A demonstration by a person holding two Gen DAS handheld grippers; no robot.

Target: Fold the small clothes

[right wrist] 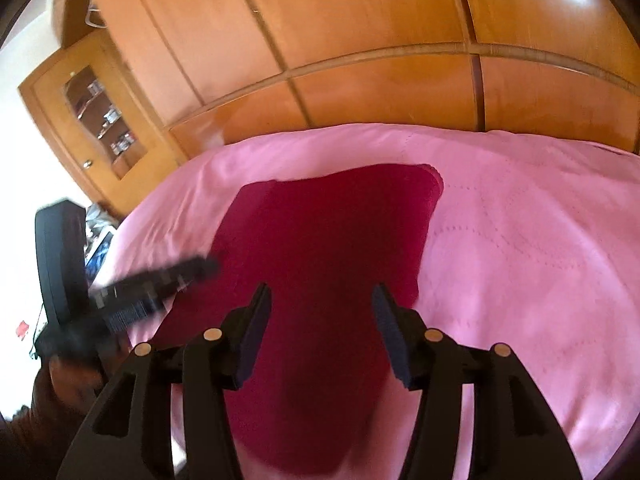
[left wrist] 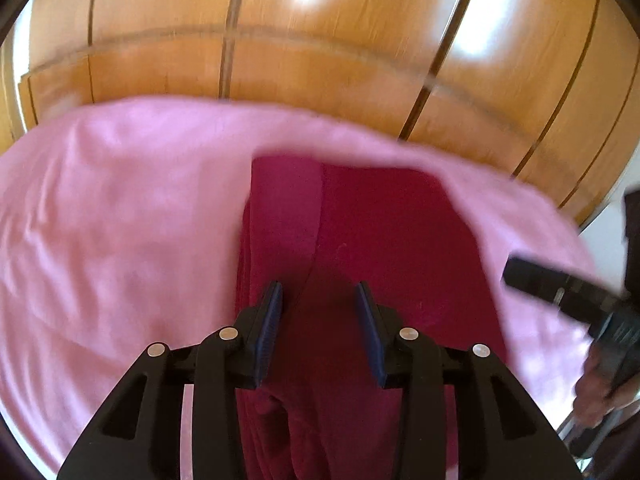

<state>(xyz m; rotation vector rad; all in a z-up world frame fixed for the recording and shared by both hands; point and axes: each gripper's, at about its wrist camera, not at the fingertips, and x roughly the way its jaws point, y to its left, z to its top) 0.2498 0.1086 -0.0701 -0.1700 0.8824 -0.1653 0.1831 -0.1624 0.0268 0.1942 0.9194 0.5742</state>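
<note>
A dark red garment (left wrist: 380, 232) lies flat on a pink bedspread (left wrist: 120, 220), with a folded strip along its left side. My left gripper (left wrist: 319, 286) hovers over its near part, open, with nothing pressed between the blue pads. In the right wrist view the same garment (right wrist: 328, 232) spreads below my right gripper (right wrist: 321, 288), which is also open and holds nothing. The right gripper's fingers (left wrist: 532, 280) show blurred at the right edge of the left wrist view. In the right wrist view the left gripper's fingers (right wrist: 180, 274) reach over the garment's left edge.
The pink bedspread (right wrist: 520, 240) covers the whole bed. A wooden wardrobe (right wrist: 360, 40) stands right behind it, with a glass-door corner cabinet (right wrist: 100, 120) at the left. A person's hand (right wrist: 68, 376) holds the left gripper, and clutter lies beside the bed at the left.
</note>
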